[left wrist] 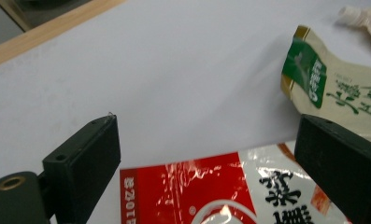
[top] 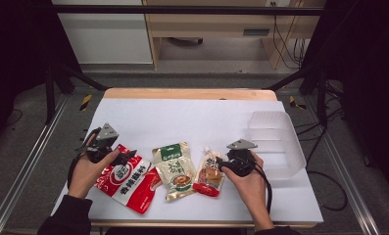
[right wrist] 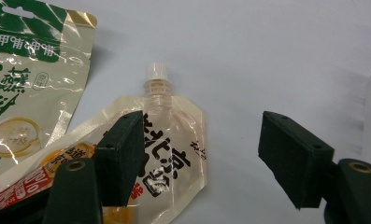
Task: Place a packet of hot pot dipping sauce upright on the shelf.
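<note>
1. Pouches lie in a row on the white table: I see a red packet at the left, a green-topped pouch in the middle and a spouted pouch at the right.
2. My left hand-held gripper sits at the red packet's upper end. In the left gripper view its jaws stand wide apart over the packet's top edge, with bare table between them and no pad pressing on anything, so it is open.
3. The red packet's long axis runs diagonally in the high view, from upper left by the left hand-held gripper down to lower right near the table's front edge.
4. My right hand-held gripper is just beside the spouted pouch's right edge. In the right gripper view one jaw hangs over the pouch's printed face and the other stands over bare table; the jaws are apart and grip nothing.
5. The spouted pouch lies flat, its long axis running nearly front to back, its white cap pointing away from me towards the far side of the table.
6. The green-topped pouch lies just left of it, green end also pointing away.
7. A clear plastic bin stands on the table to the right of my right hand.
</note>
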The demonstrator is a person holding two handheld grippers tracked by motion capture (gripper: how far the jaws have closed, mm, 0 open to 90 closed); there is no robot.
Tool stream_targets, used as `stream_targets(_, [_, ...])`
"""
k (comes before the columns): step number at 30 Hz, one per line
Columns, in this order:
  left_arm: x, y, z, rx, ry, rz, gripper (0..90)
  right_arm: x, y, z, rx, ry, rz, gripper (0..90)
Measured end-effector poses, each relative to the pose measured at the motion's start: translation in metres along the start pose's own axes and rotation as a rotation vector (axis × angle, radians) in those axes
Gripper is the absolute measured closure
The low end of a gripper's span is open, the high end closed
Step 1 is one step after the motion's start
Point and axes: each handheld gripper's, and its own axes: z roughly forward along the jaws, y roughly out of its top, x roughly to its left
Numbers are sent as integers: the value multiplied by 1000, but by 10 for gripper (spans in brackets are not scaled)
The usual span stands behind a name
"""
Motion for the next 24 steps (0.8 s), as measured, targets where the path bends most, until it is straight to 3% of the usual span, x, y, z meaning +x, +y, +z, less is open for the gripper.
stream_targets(8, [-9,8,10,20,-17,50,68,2,2,1,1,4,-14,335])
stream_targets(13, [-17,3,16,49,-23,71,68,0,7,6,2,17,-18,449])
stream_targets(16, [-20,3,19,68,-20,87,68,-1,8,12,30,27,-19,491])
stream_targets(19, [-22,4,19,59,-23,87,68,-1,6,18,66,54,-6,502])
stream_targets(24, [-24,5,19,61,-26,93,68,0,4,23,108,59,-17,515])
